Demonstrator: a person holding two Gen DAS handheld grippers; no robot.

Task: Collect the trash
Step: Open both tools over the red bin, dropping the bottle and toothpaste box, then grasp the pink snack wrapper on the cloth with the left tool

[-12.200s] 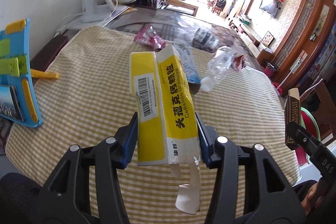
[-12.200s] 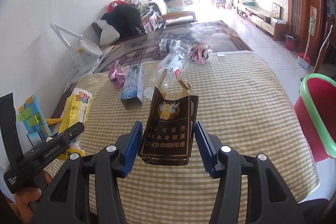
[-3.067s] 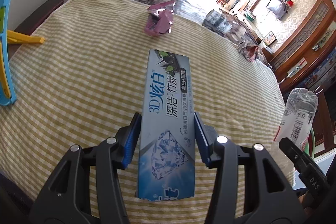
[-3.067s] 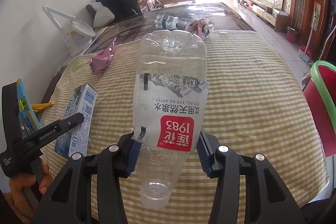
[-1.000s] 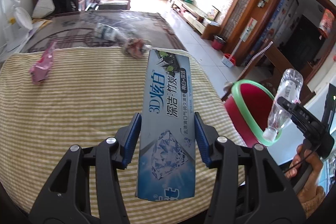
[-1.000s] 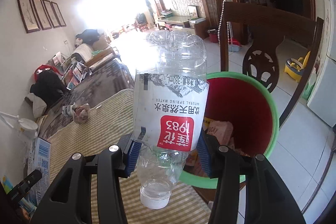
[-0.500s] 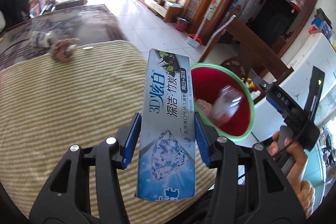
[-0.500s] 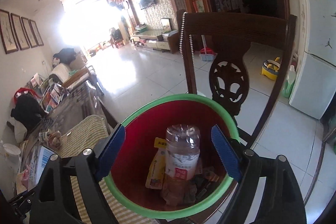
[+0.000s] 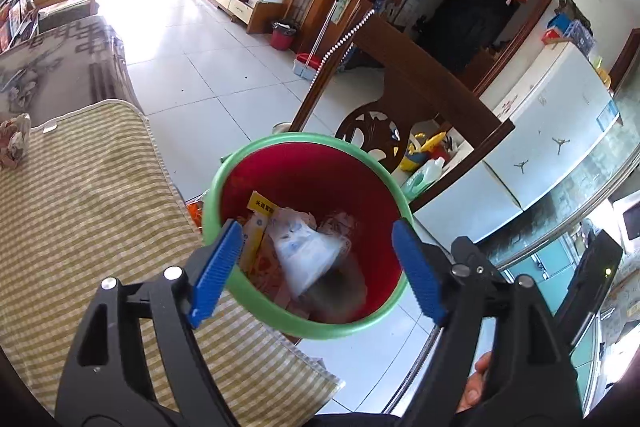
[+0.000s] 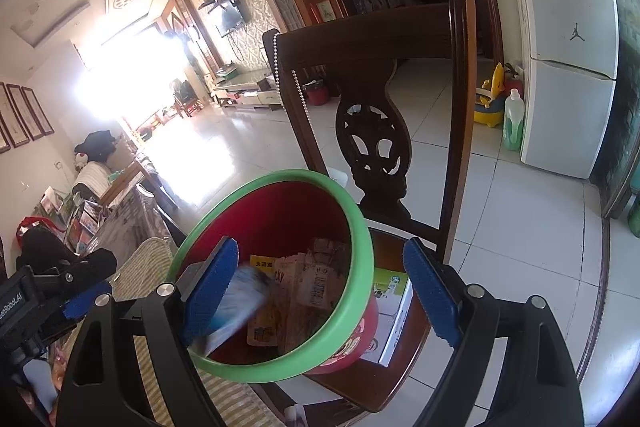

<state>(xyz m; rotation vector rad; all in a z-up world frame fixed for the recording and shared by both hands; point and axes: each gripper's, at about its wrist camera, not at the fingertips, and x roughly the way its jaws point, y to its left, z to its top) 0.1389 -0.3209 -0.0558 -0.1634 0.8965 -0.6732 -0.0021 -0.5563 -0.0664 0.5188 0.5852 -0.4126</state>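
Note:
A red bin with a green rim stands on a wooden chair beside the table. My left gripper is open above it. The blue toothpaste box is blurred as it falls into the bin. A yellow box, a clear bottle and other packets lie inside. My right gripper is open and empty over the bin.
The checked tablecloth ends left of the bin. A crumpled wrapper lies at its far left. The chair back rises behind the bin. A white fridge and a green detergent bottle stand on the tiled floor.
My left gripper moved over the bin, opened and let go of the toothpaste box, which falls in. My right gripper stays open after dropping the bottle.

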